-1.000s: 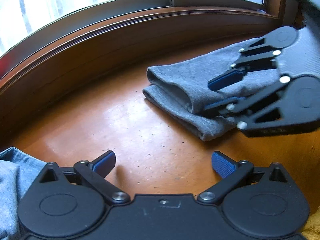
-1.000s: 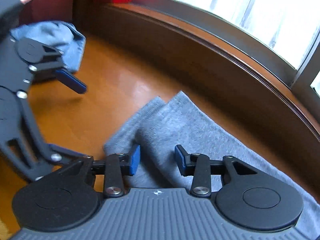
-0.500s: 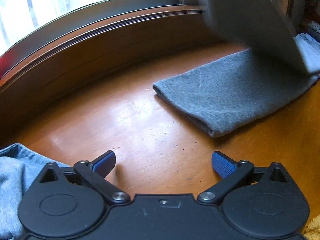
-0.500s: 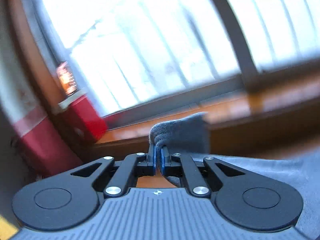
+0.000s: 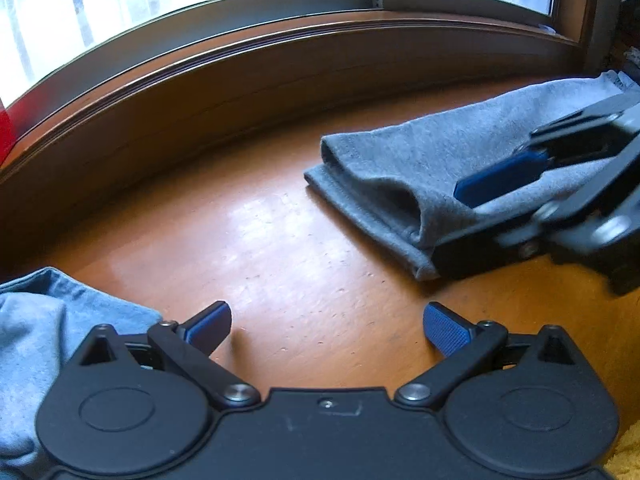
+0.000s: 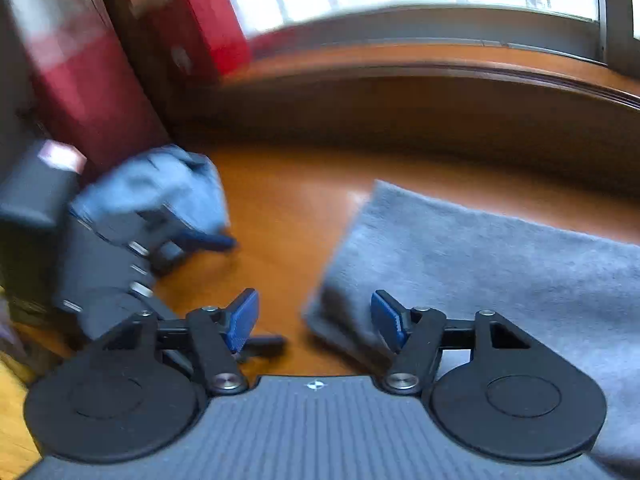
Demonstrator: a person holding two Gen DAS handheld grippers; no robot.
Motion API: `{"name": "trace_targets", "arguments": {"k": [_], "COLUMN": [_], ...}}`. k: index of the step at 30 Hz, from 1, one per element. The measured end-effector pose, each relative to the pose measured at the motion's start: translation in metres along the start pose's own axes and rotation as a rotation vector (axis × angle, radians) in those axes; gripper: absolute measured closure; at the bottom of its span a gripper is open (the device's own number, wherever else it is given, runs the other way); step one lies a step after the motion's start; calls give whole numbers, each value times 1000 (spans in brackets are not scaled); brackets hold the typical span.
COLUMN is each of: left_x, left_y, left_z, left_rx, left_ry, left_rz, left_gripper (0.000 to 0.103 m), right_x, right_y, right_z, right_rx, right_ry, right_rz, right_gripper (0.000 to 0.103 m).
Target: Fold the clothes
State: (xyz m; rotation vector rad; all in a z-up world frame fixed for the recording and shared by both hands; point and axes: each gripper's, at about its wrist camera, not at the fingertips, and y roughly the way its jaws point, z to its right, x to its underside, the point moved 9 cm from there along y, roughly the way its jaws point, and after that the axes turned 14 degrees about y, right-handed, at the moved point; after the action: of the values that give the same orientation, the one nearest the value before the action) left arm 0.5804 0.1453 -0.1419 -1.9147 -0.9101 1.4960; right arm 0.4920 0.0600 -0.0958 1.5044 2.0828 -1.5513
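Observation:
A grey folded garment lies on the orange-brown wooden surface at the right; in the right wrist view it fills the right side. My right gripper is open at the garment's near left corner, one finger over the cloth, one over bare wood. It also shows in the left wrist view, its upper finger lying on the cloth. My left gripper is open and empty above bare wood. A light blue garment lies bunched beside its left finger.
A curved wooden window sill and window run along the back. A red box stands at the far left corner. A yellow cloth edge shows at the bottom right. The left gripper shows blurred in the right wrist view.
My right gripper held a fold of the grey garment lifted high half a second ago; now it has come down, let go and stands open at the garment's corner. The left gripper has hardly moved.

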Motion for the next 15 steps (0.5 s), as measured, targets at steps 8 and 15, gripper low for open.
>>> {"name": "trace_targets", "arguments": {"k": [8, 15], "left_x": [-24, -61], "left_y": [-21, -23], "left_z": [4, 41], "left_rx": [-12, 64], "left_ry": [37, 127], "left_rz": [77, 150], "left_gripper": [0, 0], "right_x": [2, 40], "right_y": [-22, -85], "right_z": [18, 67], "right_rx": [130, 331], "right_ry": [215, 461], "right_rz": [157, 348], "right_gripper": [34, 31]}}
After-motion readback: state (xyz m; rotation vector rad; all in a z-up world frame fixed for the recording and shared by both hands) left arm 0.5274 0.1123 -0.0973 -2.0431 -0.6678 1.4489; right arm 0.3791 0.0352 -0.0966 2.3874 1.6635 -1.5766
